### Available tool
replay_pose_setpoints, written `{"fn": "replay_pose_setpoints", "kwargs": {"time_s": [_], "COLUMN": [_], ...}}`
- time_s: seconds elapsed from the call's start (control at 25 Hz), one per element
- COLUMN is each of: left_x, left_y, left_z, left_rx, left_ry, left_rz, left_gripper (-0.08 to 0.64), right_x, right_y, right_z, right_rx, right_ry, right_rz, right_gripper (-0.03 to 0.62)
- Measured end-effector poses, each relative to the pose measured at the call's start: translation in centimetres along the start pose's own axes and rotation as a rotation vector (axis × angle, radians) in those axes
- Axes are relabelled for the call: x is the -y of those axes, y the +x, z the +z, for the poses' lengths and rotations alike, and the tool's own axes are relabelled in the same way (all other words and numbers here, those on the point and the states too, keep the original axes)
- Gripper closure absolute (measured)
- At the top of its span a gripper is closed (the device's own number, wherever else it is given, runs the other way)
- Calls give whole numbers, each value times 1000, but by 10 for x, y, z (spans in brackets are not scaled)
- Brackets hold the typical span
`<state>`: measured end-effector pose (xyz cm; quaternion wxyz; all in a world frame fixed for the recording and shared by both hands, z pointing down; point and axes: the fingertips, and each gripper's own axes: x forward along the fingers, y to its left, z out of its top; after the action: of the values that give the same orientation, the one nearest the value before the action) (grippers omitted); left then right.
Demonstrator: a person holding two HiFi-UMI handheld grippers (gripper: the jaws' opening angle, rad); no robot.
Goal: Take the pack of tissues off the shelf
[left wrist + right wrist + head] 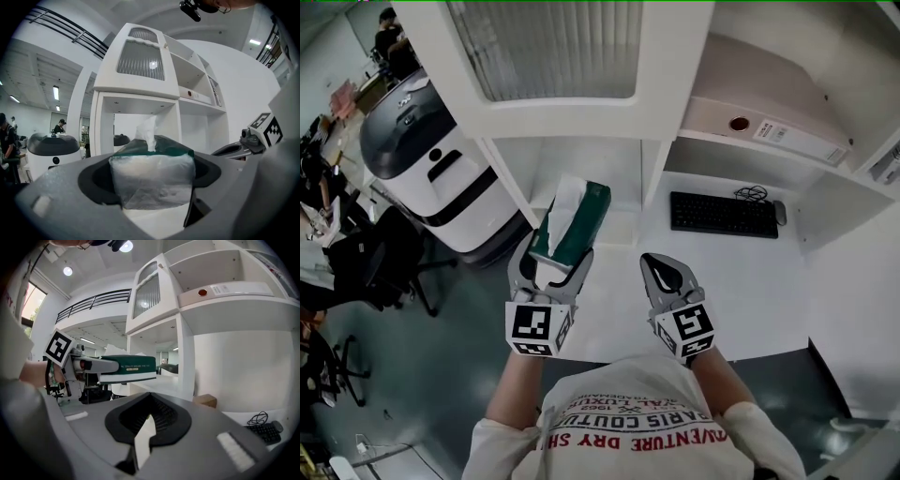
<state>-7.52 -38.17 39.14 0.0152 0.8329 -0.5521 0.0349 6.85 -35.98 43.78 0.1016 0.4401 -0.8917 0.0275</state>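
The pack of tissues (574, 223) is a green soft pack with a white tissue sticking out of its top. My left gripper (558, 255) is shut on it and holds it in the air, in front of the white shelf unit (581, 117) and over the desk's left end. In the left gripper view the pack's clear-wrapped end (152, 185) fills the space between the jaws of the left gripper (152, 164). My right gripper (656, 262) hangs beside it to the right, shut and with nothing in it. From the right gripper view (147, 420) the pack (129, 367) shows side-on at the left.
A black keyboard (724, 214) and a mouse (780, 213) lie on the white desk (750, 291) under the shelves. A binder (769, 117) lies on a shelf at the right. A small cardboard box (205, 400) stands by the post. A white and black machine (422, 150) stands at the left.
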Motion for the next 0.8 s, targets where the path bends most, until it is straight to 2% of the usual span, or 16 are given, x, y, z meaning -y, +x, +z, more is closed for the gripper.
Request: {"fn": "replay_pose_setpoints", "kwargs": {"time_s": [0.24,0.44,0.8], "left_x": [6,9,22], "left_y": [-48,-81,-107], "left_z": [-18,-25,-24], "left_rx": [6,31,56], "left_ry": [-7,-27,-7], "left_rz": [-56,-76,-120], "left_gripper": [133,135,137], "right_x": [-36,-56,-72], "right_y": [-24,-41,-65], "right_z": [-2,0,8], "right_rx": [22,38,74], "right_ry": [-11,-19,-50], "right_rz": [19,3,-41], "right_gripper": [592,591,592]}}
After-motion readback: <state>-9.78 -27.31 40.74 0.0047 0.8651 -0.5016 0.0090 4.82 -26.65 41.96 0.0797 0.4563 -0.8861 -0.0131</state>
